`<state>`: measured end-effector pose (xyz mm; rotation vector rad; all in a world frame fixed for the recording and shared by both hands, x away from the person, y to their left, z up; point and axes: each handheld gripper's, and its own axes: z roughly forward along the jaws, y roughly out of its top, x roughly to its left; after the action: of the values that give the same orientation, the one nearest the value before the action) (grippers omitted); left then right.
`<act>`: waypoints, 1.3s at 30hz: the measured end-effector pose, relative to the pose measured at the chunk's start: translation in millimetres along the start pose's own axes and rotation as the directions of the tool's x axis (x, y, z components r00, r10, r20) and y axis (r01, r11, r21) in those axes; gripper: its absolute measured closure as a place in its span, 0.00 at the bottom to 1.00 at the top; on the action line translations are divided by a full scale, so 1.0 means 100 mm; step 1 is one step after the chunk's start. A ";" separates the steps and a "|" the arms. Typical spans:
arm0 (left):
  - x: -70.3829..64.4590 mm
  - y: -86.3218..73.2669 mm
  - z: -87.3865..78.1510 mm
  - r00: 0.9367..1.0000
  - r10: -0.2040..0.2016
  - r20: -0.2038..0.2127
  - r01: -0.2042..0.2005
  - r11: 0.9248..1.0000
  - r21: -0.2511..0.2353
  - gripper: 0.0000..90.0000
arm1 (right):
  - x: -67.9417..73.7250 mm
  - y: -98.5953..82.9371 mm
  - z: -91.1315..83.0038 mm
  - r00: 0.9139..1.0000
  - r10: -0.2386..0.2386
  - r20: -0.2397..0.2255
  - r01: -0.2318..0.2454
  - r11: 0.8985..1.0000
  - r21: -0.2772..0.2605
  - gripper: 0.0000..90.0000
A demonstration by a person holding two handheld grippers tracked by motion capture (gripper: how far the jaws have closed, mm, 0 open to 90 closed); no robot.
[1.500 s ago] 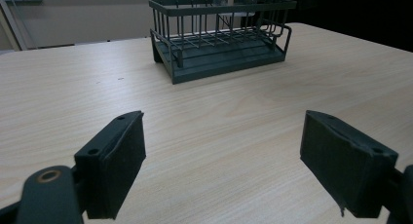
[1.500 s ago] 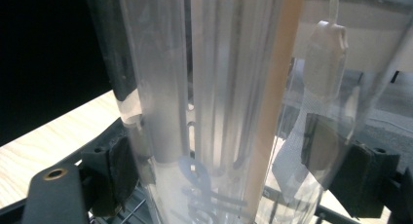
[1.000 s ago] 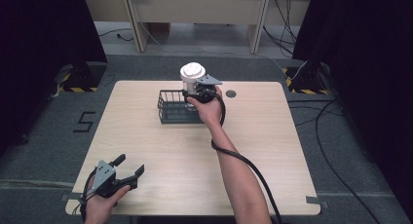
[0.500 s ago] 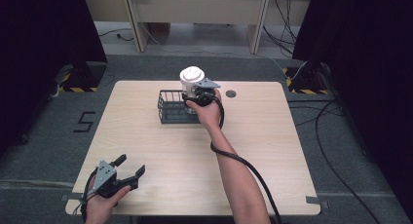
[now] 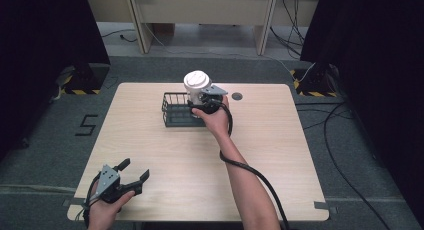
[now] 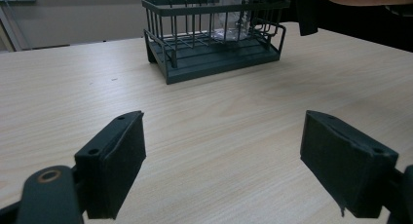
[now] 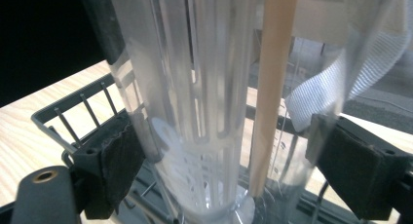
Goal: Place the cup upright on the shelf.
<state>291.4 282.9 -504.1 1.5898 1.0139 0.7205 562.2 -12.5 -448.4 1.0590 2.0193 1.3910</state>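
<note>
A clear bottle [image 5: 196,85] with a white lid stands upright at the right end of a dark wire basket [image 5: 174,111] at the table's far middle. My right gripper [image 5: 201,101] is shut on the bottle's lower body, with a hand behind it. In the right gripper view the clear bottle [image 7: 195,112] stands between both pads of the right gripper [image 7: 226,170], its base low among the basket wires [image 7: 83,112]. Near the table's front left corner my left gripper [image 5: 135,168] is open and holds nothing. From there the left gripper [image 6: 224,170] faces the basket [image 6: 214,53] and bottle [image 6: 234,14].
A small dark round disc [image 5: 237,96] sits on the wooden table [image 5: 280,155] just right of the right hand. The right gripper's black cable [image 5: 250,167] trails along the forearm to the front edge. Floor cables [image 5: 345,140] lie right of the table.
The right gripper and the bottle have shifted slightly left and down toward the basket. The left gripper has stayed where it was.
</note>
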 end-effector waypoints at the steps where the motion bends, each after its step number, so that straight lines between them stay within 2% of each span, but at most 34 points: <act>1: 0.00 0.00 0.00 1.000 0.000 0.000 0.000 1.000 0.000 0.18 | -0.01 0.00 -0.02 1.000 -0.005 -0.003 0.005 1.000 0.001 0.17; 18: 0.00 0.00 0.00 1.000 0.004 -0.014 -0.004 1.000 0.003 0.18 | -0.07 -0.06 -0.40 1.000 -0.012 -0.029 0.012 1.000 -0.004 0.17; 27: -0.02 0.00 0.01 1.000 0.007 -0.012 -0.007 1.000 0.006 0.18 | -0.06 -0.16 -0.59 0.999 -0.018 -0.037 0.018 1.000 0.004 0.17; 39: -0.03 0.00 0.02 1.000 0.006 -0.014 -0.006 1.000 0.009 0.18 | -0.08 -0.30 -0.87 0.999 -0.007 -0.048 0.006 1.000 -0.020 0.20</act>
<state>291.7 279.9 -504.4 1.5980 1.0240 0.7337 493.6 -73.5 -443.7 1.0194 2.0367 1.4431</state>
